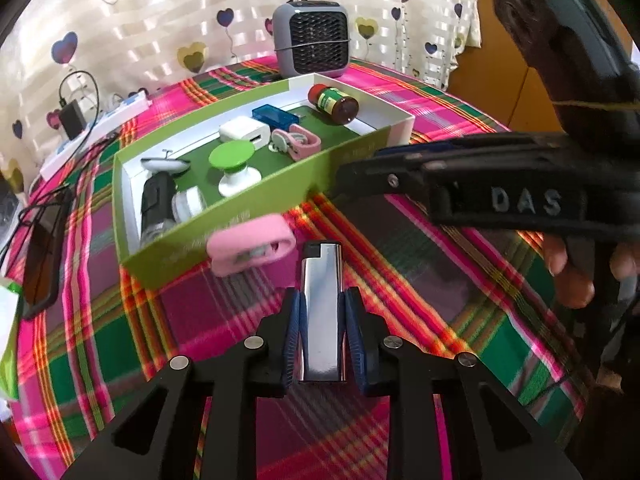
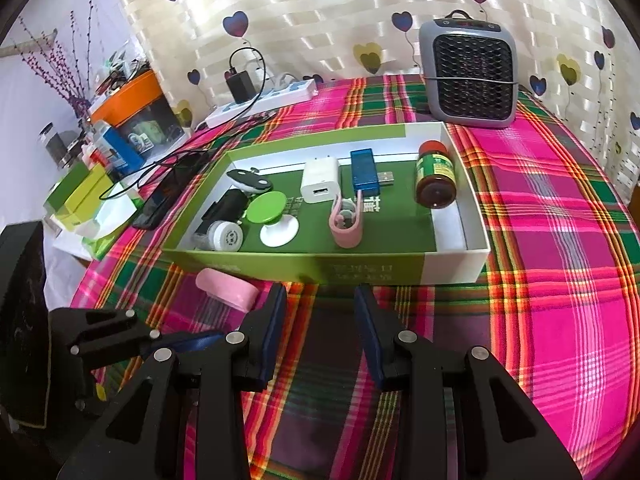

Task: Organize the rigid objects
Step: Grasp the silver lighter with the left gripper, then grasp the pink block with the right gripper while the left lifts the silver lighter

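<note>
A plaid-covered table (image 2: 560, 240) carried a green and white box (image 2: 360, 270) at 12 o'clock from both claws. Inside lay a white charger (image 2: 320, 180), a blue USB stick (image 2: 366, 172), a brown jar (image 2: 435, 180) and a pink clip (image 2: 347, 220). The right claw (image 2: 320, 336) hung released above the cloth. The left claw (image 1: 322, 320) clenched a silver lighter (image 1: 322, 312). A pink case (image 1: 250, 250) sat at its 11 o'clock, touching the box.
</note>
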The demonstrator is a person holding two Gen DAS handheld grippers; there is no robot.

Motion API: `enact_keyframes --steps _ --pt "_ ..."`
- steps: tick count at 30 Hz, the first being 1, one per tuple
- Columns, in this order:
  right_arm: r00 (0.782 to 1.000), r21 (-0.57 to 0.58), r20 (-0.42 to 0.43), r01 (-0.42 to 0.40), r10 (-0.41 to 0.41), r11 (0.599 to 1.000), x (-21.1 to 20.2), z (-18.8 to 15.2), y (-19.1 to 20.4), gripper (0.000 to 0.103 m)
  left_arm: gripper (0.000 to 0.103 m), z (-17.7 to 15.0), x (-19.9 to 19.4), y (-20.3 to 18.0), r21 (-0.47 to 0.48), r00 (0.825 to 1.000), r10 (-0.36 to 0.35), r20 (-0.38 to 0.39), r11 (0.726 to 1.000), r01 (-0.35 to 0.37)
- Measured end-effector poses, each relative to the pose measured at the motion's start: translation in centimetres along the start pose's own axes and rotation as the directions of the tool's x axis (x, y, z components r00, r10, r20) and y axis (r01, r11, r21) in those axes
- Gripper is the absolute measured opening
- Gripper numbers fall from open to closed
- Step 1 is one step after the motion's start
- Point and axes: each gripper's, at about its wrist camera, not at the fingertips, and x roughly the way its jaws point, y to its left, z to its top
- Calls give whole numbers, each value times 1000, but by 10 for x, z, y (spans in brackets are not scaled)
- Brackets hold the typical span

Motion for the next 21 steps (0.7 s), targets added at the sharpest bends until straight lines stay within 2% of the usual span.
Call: enact_keyframes --steps 6,11,16,18,20,21 --pt "999 -51 -13 -49 48 998 4 -1 12 37 22 -23 -17 10 -52 999 36 5 998 -35" --pt "994 -144 -51 -103 96 984 15 -3 33 37 22 -37 -26 25 -118 997 79 6 990 -78" --pt "993 -216 -51 -113 104 970 19 -2 46 37 22 -46 -33 39 -169 995 102 10 981 -99" --pt "993 -232 -58 -113 102 966 23 0 49 39 22 -48 -34 44 -189 994 106 11 977 -102" --pt "991 -247 -72 -125 111 961 28 1 52 48 22 -51 -36 49 -207 994 105 13 973 -100" --pt "991 -252 -75 -125 109 960 30 2 53 48 22 -51 -36 50 -212 994 106 14 972 -101"
